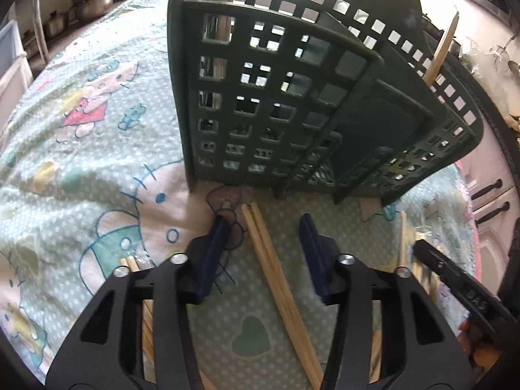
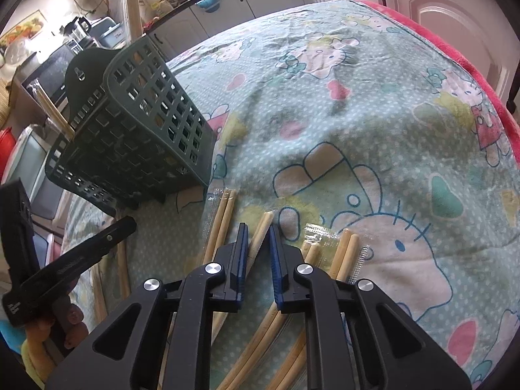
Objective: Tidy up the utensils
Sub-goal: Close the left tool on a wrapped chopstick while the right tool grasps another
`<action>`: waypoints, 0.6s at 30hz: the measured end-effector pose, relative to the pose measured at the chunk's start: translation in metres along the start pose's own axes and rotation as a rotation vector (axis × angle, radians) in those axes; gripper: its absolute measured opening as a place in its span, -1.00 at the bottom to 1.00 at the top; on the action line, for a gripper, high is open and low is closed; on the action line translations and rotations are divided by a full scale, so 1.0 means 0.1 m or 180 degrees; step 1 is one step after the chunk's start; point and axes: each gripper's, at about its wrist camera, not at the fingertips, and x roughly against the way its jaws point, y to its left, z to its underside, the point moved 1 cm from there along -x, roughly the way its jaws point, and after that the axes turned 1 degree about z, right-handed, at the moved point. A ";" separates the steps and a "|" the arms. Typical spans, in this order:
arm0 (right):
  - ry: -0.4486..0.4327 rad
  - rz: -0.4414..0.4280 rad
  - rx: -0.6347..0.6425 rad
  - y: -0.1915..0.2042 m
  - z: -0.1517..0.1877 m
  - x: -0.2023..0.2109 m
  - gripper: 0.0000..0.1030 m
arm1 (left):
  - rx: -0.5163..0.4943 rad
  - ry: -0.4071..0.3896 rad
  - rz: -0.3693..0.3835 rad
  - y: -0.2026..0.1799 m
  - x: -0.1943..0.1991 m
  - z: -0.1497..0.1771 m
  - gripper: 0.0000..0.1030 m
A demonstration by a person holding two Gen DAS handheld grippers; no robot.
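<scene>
- My left gripper [image 1: 265, 237] hangs over a bare pair of chopsticks [image 1: 276, 279] lying on the cartoon-print cloth [image 1: 81, 130], just in front of the green caddy [image 1: 292, 81]. Its blue pads stand either side of the pair with cloth showing between pad and wood, so it is released: nothing is held.
- My right gripper [image 2: 258, 247] is nearly clenched around the tip of another pair [image 2: 261, 234]. The left pad looks to be touching the wood, but I cannot tell from this view whether both pads press on it, so I will not call it a firm hold.
- What looks done: at least one pair of sticks [image 1: 443, 48] already stands in the caddy's far compartment, leaning out over the rim. In the left wrist view something wooden also shows behind the tall near wall, though I cannot say what.
- What is left is most of the job, as I judge it. Still flat on the cloth are a wrapped pair close to the caddy [image 2: 222, 217], two more wrapped pairs to the right of my right gripper [image 2: 328, 253], and further sticks lower down in both views.
- The caddy stands upright on the covered surface, a little left of and beyond the loose sticks, near enough that each pair needs only a short carry.
- My guess at progress: early, with one or two pairs stowed and five or more waiting.
</scene>
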 end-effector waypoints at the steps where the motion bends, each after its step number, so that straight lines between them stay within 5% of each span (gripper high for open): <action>1: -0.0024 -0.0011 0.0000 -0.01 0.00 0.02 -0.75 | -0.0035 -0.0024 -0.0051 0.00 0.00 0.00 -0.46; 11: -0.0272 -0.0189 0.0112 0.04 0.07 0.37 -0.76 | -0.0009 -0.0131 0.0150 0.30 0.08 -0.02 -0.83; 18: -0.0470 -0.0264 0.0283 0.13 0.06 0.63 -0.77 | -0.0045 -0.0272 0.0375 0.53 0.42 -0.02 -0.85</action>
